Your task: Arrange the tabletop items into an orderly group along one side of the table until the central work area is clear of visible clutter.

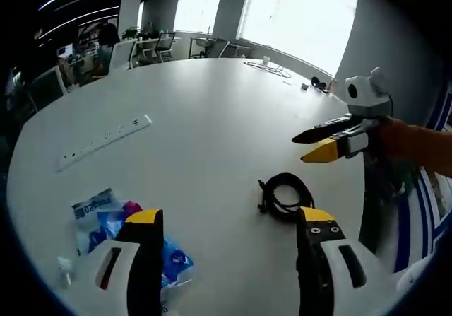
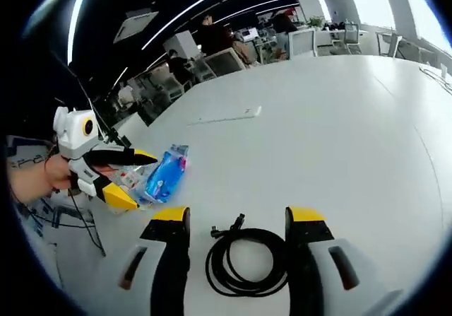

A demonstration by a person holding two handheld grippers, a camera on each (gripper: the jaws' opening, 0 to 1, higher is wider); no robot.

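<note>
Judging by the layout, little has been tidied: coiled black cable (image 2: pixel 244 261) lies betw. right gripper (image 2: pixel 237 220) jaws, spread apart, not gripped. Blue packets (image 1: pixel 113 224) sit near table (image 1: pixel 212 125) edge by left gripper (image 1: pixel 229 220), also spread, nothing held. Grouping remains.

Only partial white lettering shows on the blue packet (image 1: pixel 95 208), too blurred to read with certainty.

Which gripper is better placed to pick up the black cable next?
Right. In the right gripper view, the coiled black cable lies between the open jaws of the right gripper. The left gripper is open too, but sits nearer the blue packets, with the cable off toward one jaw.
</note>
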